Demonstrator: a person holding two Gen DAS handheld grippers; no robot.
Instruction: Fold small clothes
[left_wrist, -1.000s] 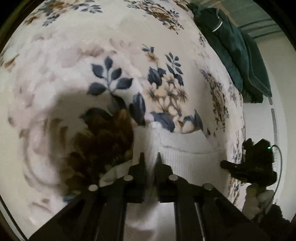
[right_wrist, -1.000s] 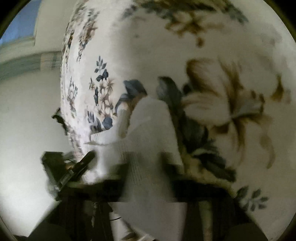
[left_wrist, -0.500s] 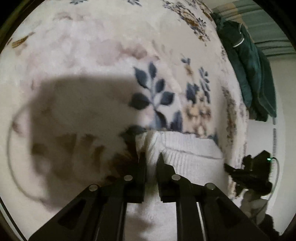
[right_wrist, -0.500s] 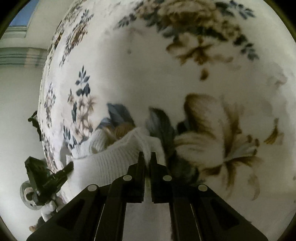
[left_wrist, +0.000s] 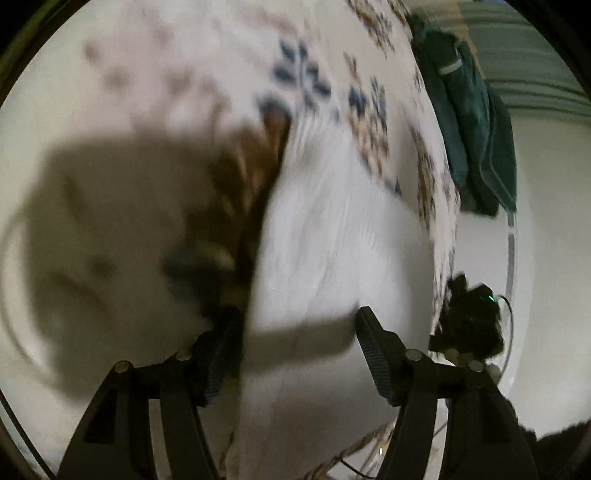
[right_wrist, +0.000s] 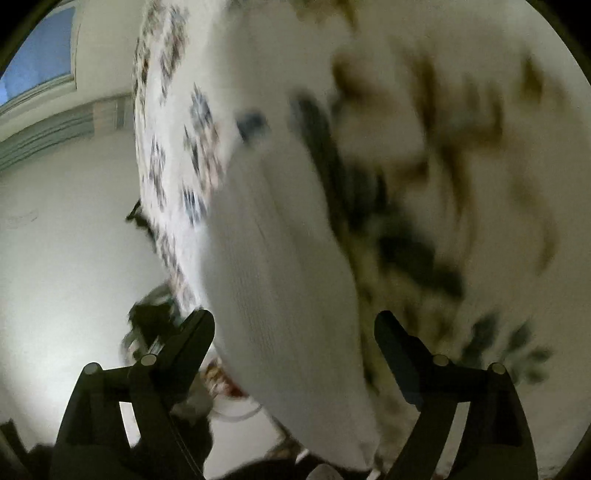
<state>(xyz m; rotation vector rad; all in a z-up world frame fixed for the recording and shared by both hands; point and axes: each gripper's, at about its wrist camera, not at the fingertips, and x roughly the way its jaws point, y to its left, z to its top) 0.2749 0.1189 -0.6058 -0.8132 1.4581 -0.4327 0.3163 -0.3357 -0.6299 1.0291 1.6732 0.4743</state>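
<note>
I see both jaws just sprung apart: left gripper (left_wrist: 295, 325), right gripper (right_wrist: 295, 325), white knit garment (left_wrist: 343, 236) between, unpinched; only left view shows green clothes (left_wrist: 476, 129) far right on floral blanket (left_wrist: 147, 74)

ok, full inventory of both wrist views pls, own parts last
white knit garment: 1, white, lying on the blanket in front of both claws
floral blanket: 1, cream with blue and brown flowers, under the garment
dark green garment: 1, dark green, far right edge of the blanket in the left wrist view
left claw: 1, black, open, jaws have just been opening, garment lies between them but unpressed
right claw: 1, black, open, jaws have just been opening, garment released
</note>
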